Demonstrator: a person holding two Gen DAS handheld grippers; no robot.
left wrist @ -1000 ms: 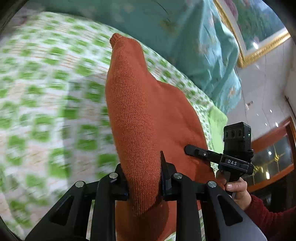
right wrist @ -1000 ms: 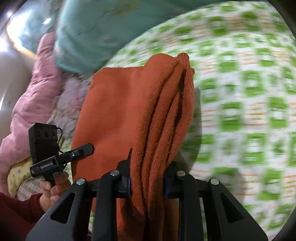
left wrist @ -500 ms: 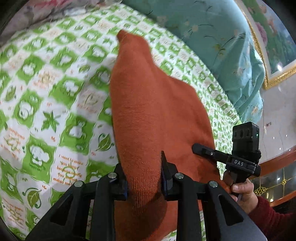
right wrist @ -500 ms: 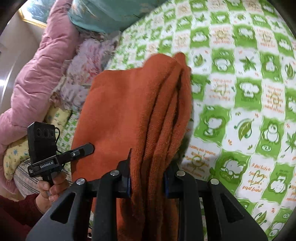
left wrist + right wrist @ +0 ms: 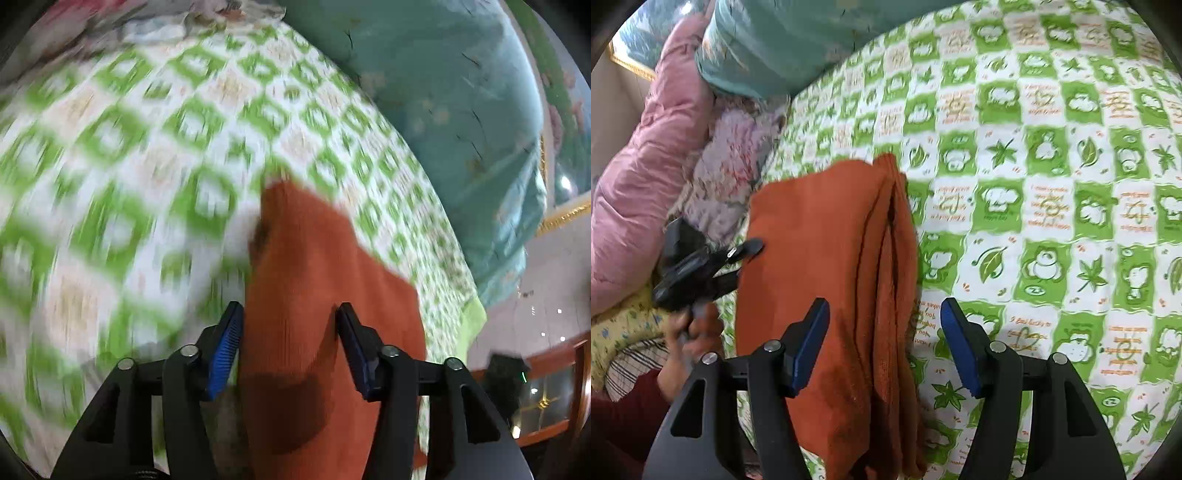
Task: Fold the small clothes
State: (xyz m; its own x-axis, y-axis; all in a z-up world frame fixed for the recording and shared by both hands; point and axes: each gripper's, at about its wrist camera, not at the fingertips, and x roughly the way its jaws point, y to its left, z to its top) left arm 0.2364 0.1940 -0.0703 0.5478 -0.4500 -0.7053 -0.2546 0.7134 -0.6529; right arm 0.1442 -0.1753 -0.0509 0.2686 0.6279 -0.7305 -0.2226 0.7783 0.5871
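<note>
A folded rust-orange knit garment (image 5: 827, 266) lies on the green-and-white checked bedsheet (image 5: 1034, 206). In the right wrist view my right gripper (image 5: 884, 332) is open, its blue-padded jaws apart over the garment's near right edge, where several folded layers show. The left gripper (image 5: 701, 266) shows at the garment's left side, blurred. In the left wrist view, which is motion-blurred, my left gripper (image 5: 288, 336) is open with its jaws either side of the orange garment (image 5: 317, 280), not clamping it.
A teal quilt (image 5: 798, 40) lies along the far side of the bed, also in the left wrist view (image 5: 461, 110). A pink quilt (image 5: 646, 166) and a lilac fluffy cloth (image 5: 727, 158) lie at the left. A wooden cabinet (image 5: 546, 387) stands beyond the bed.
Both grippers have opened and let go of the orange garment, which now lies lower on the sheet. The left gripper is moving; its view has blurred.
</note>
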